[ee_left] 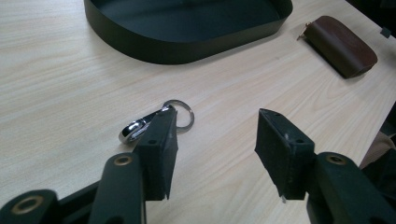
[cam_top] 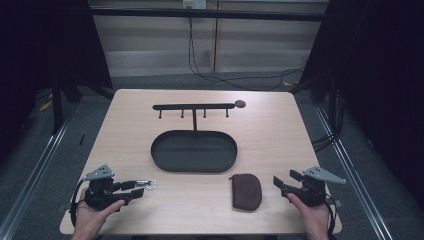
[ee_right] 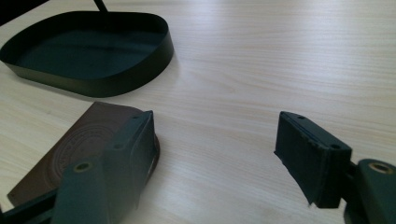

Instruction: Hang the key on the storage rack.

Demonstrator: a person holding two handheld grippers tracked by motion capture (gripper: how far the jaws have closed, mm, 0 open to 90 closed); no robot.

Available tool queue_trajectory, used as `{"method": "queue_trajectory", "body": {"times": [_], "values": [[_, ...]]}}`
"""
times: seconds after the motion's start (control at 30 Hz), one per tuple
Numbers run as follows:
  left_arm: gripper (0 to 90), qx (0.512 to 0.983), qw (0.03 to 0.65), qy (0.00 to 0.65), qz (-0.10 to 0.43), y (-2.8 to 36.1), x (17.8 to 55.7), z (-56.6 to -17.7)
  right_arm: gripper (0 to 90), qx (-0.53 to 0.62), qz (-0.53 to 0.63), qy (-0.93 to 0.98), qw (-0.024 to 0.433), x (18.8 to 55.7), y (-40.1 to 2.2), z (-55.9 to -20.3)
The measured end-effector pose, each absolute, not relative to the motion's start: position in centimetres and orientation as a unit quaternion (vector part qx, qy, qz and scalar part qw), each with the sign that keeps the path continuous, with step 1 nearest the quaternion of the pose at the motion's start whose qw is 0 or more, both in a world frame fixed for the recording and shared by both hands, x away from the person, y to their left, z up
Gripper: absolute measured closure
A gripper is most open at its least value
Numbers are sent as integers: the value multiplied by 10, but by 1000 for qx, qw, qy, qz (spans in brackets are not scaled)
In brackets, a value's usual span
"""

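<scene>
A silver snap hook with a key ring (cam_top: 149, 184) lies on the table just past my left gripper (cam_top: 139, 188). In the left gripper view the snap hook (ee_left: 140, 128) rests beside the left jaw's tip, partly behind it, and my left gripper (ee_left: 217, 140) is open and empty. A brown leather pouch (cam_top: 245, 191) lies flat near the front edge. My right gripper (cam_top: 283, 177) is open to its right. In the right gripper view the pouch (ee_right: 79, 147) sits behind the left jaw, outside the gap of my right gripper (ee_right: 219, 144).
A black oval tray (cam_top: 165, 162) stands mid-table, with a post carrying a black hook rack (cam_top: 195, 106) above its far side. The tray's rim (ee_left: 154, 49) is close ahead of the left gripper. Bare wood lies between the two grippers. Cables trail on the floor beyond.
</scene>
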State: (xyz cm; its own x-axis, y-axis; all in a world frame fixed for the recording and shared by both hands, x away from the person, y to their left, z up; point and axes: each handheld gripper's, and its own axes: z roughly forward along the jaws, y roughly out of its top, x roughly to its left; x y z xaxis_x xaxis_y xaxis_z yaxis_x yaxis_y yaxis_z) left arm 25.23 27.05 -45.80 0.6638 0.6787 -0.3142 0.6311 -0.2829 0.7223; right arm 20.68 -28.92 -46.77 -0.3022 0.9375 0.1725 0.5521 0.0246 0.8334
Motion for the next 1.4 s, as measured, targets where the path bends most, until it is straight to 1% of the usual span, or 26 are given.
{"method": "queue_trajectory", "body": {"times": [0.07,0.2,0.33,0.5,0.73,0.93,1.17,1.2,1.4], "values": [[508,804,432,407,31,270,252,-458,284,547,437,679,220,206,-288,-467],[511,812,418,407,39,267,251,-458,281,550,436,682,206,205,-289,-466],[512,818,415,398,36,265,252,-456,280,548,434,686,203,203,-287,-466],[567,829,405,383,40,262,254,-452,275,549,429,689,201,203,-287,-466],[610,849,387,359,38,253,257,-446,276,549,430,690,195,204,-287,-467],[658,855,373,357,49,247,263,-435,255,552,434,685,193,203,-288,-467],[653,866,364,339,50,246,268,-427,251,554,431,686,191,204,-288,-468],[654,870,355,337,54,246,269,-426,251,554,432,685,191,204,-288,-468],[673,879,337,331,59,244,274,-423,250,553,430,687,191,204,-287,-468]]}}
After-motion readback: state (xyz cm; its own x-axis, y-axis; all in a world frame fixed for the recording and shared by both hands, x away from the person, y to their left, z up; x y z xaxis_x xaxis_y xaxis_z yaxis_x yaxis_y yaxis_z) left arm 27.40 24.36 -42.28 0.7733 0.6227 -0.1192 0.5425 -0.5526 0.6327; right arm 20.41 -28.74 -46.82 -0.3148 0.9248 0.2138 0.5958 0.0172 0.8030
